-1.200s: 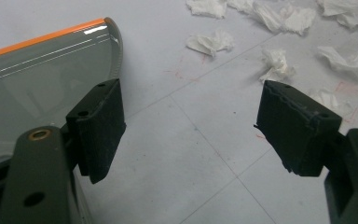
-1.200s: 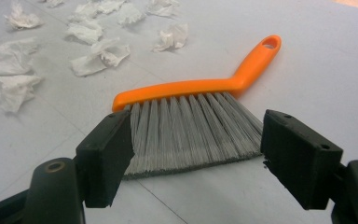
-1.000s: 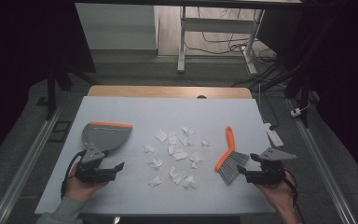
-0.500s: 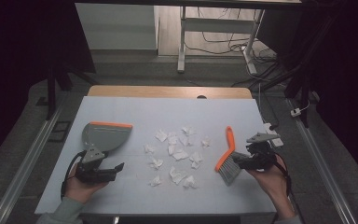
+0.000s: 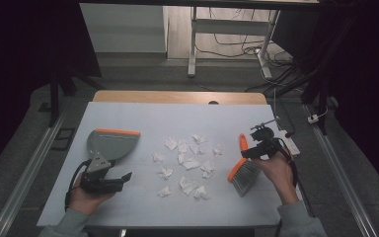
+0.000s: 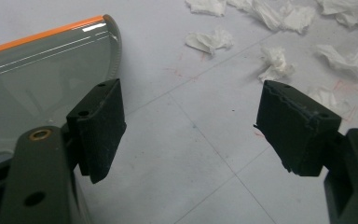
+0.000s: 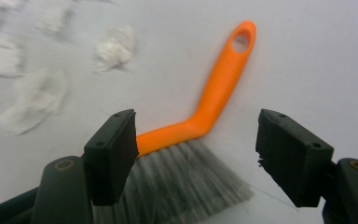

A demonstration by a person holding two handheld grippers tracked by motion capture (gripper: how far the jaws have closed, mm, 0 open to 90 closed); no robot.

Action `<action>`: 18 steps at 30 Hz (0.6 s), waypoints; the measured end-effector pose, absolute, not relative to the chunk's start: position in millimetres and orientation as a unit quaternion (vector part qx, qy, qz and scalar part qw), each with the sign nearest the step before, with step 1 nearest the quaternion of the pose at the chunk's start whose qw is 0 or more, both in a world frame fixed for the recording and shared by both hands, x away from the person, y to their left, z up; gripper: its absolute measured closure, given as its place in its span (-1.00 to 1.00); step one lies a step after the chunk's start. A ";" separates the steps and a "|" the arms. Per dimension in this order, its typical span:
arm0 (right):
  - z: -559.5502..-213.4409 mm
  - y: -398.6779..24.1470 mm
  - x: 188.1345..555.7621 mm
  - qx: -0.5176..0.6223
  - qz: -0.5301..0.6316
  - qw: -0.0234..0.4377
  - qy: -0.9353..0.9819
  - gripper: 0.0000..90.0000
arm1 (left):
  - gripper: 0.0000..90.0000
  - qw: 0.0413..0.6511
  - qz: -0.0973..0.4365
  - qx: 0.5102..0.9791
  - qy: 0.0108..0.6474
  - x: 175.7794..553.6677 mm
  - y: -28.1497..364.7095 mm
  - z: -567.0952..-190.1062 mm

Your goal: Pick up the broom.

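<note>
A hand brush (image 5: 245, 178) with an orange handle (image 7: 214, 95) and grey bristles lies flat at the right of the white table sheet (image 5: 177, 116). My right gripper (image 5: 249, 152) hovers at the handle, open. Its jaws have just been closing a little, and in the right gripper view (image 7: 203, 154) the handle's bend lies between them, untouched. A grey dustpan (image 5: 112, 143) with an orange lip lies at the left. Just below it, my left gripper (image 5: 124, 179) rests open and holds nothing (image 6: 191, 130), with the dustpan (image 6: 37, 79) to its left. Several crumpled paper scraps (image 5: 186, 160) are scattered mid-table.
Paper scraps (image 6: 209, 41) lie ahead of the left gripper's jaws. More scraps (image 7: 116, 46) lie left of the brush handle. A wooden table edge (image 5: 177, 96) runs along the back, with a metal frame and cables on the floor beyond.
My right gripper has moved up the table and leftward from beside the bristles to the brush handle. The left gripper, dustpan and scraps stay where they were.
</note>
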State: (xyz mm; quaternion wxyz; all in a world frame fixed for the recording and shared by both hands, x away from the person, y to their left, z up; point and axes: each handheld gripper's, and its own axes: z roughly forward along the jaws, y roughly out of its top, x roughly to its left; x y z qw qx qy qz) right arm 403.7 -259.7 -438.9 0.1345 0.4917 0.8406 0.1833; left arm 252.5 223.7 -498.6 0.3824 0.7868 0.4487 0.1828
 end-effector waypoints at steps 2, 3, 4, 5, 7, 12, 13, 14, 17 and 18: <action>-443.1 -256.7 414.0 0.502 0.171 0.115 0.840 -0.35 | -0.47 0.383 0.180 0.788 0.447 252.4 223.1 -499.4; -444.8 -256.1 417.5 0.506 0.166 0.112 0.839 -0.35 | -0.47 0.383 0.180 0.789 0.446 252.4 222.8 -499.6; -447.2 -255.3 421.5 0.509 0.155 0.110 0.840 -0.35 | -0.47 0.383 0.179 0.789 0.445 252.3 222.5 -499.7; -447.2 -255.3 421.5 0.509 0.155 0.110 0.840 -0.35 | -0.47 0.384 0.178 0.790 0.443 252.1 222.0 -499.8; -452.7 -253.4 428.0 0.519 0.146 0.097 0.837 -0.34 | -0.47 0.385 0.178 0.791 0.441 251.6 220.8 -499.8; -464.3 -247.4 440.2 0.542 0.120 0.089 0.827 -0.33 | -0.47 0.385 0.178 0.795 0.434 251.0 218.1 -499.6; -464.3 -247.4 440.2 0.542 0.120 0.089 0.827 -0.33 | -0.47 0.385 0.178 0.795 0.433 250.9 217.7 -499.6; -468.0 -247.7 443.3 0.550 0.112 0.087 0.823 -0.31 | -0.47 0.386 0.177 0.796 0.431 251.0 217.2 -499.4; -470.0 -248.9 444.6 0.558 0.108 0.090 0.818 -0.29 | -0.47 0.387 0.177 0.797 0.429 250.9 216.1 -499.2; -472.1 -251.4 445.5 0.565 0.110 0.087 0.813 -0.27 | -0.47 0.387 0.178 0.797 0.428 250.9 215.8 -499.2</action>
